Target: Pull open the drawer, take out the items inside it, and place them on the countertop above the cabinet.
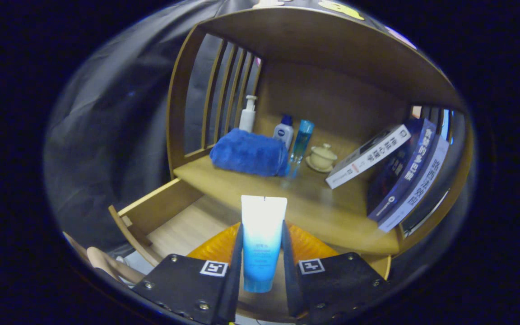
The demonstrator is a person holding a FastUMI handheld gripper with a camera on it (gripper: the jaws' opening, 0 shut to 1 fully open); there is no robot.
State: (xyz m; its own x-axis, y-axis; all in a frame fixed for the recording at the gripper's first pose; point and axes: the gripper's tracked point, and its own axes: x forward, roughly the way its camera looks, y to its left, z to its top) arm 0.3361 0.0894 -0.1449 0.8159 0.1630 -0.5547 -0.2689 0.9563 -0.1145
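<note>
the gripper [262, 257] hangs over the open drawer [169, 221], fingers clamped on an upright tube [262, 234].

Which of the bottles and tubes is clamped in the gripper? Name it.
The white-and-blue tube. The gripper is shut on it above the open drawer, while the pump bottle, small white bottle and clear blue bottle stand on the countertop.

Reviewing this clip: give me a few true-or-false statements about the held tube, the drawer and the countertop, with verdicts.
1. The gripper holds a white-and-blue squeeze tube between its jaws. True.
2. The wooden drawer is closed. False: it is pulled open.
3. An orange object lies in the drawer behind the tube. True.
4. The fluffy blue towel sits in the drawer. False: it rests on the wooden countertop.
5. The books lie flat. False: they lean.
</note>
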